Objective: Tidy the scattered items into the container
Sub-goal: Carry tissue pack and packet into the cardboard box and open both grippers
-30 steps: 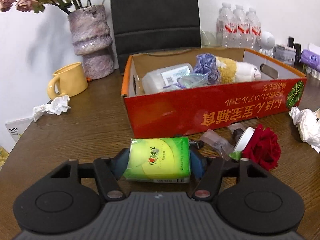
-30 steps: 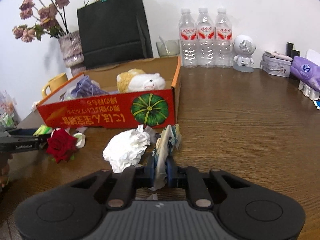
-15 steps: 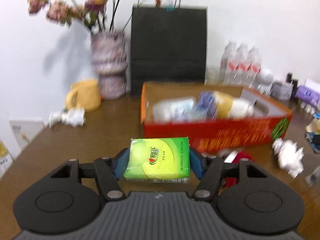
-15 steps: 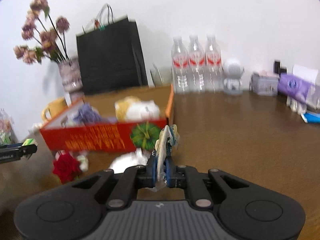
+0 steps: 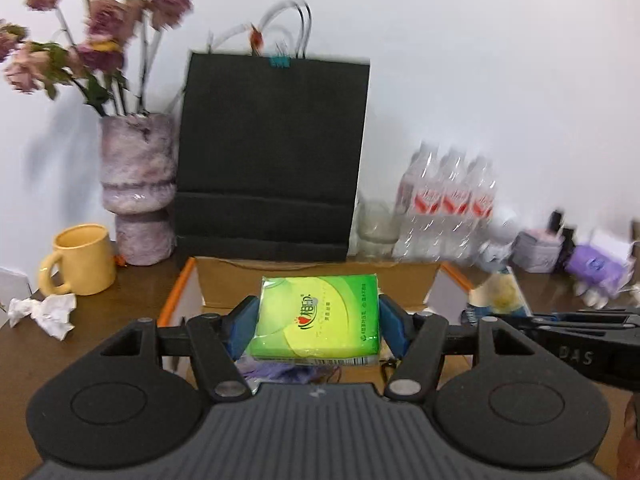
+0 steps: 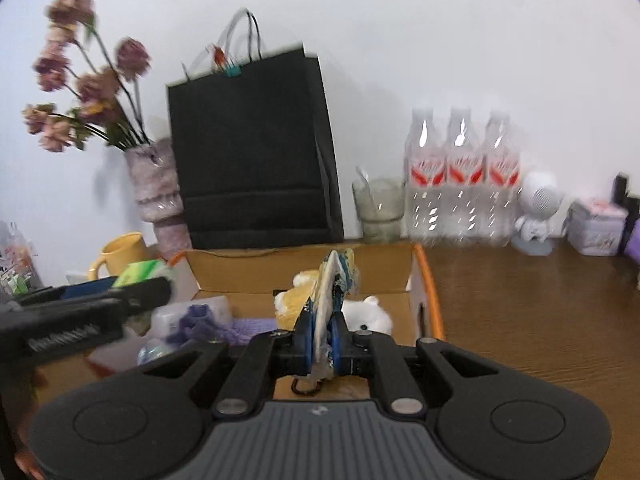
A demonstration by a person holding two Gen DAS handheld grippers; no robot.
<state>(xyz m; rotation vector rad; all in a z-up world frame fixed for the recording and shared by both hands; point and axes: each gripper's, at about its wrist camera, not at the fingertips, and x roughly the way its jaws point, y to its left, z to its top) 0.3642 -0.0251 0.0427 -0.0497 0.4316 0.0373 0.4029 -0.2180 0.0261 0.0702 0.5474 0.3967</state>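
My left gripper (image 5: 316,320) is shut on a green tissue pack (image 5: 318,318) and holds it above the open cardboard box (image 5: 320,276). My right gripper (image 6: 320,332) is shut on a flat crumpled wrapper (image 6: 332,288), also above the box (image 6: 304,268). A white and yellow plush toy (image 6: 368,314), a purple cloth (image 6: 208,326) and a clear plastic container (image 6: 168,316) lie in the box. The left gripper with the green pack shows at the left of the right wrist view (image 6: 132,284); the right gripper and its wrapper (image 5: 500,296) show at the right of the left wrist view.
A black paper bag (image 5: 272,156) and a vase of dried flowers (image 5: 138,184) stand behind the box. A yellow mug (image 5: 78,260) and crumpled paper (image 5: 44,310) lie at the left. Water bottles (image 6: 460,184), a glass (image 6: 378,208), a white figurine (image 6: 536,212) and small boxes stand at the right.
Both grippers have risen from the table and moved forward over the box, each still holding its item. The rose and crumpled paper in front of the box have dropped out of view.
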